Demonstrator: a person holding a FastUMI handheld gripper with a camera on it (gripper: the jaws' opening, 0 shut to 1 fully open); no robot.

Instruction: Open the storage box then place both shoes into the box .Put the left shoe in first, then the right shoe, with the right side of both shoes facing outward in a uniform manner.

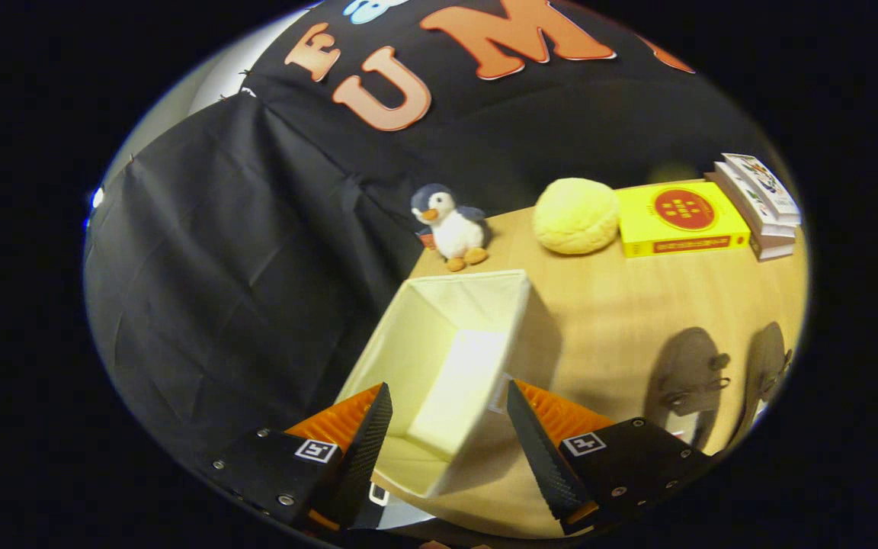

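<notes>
The cream fabric storage box (477,305) stands on the wooden table (607,305), its top open and its inside bare. My gripper (448,387) is open, hovering over the box's near end, with one finger on each side of the opening and nothing held. Two dark shoes lie side by side on the table to the right of the right finger. The nearer shoe (687,370) shows a strap and buckle, and the other shoe (768,358) lies just beyond it to the right.
Along the table's far edge sit a penguin plush (450,225), a round yellow plush (576,216), a yellow book (675,219) and a stack of books (763,202). Black cloth hangs past the table's left edge, beside the box.
</notes>
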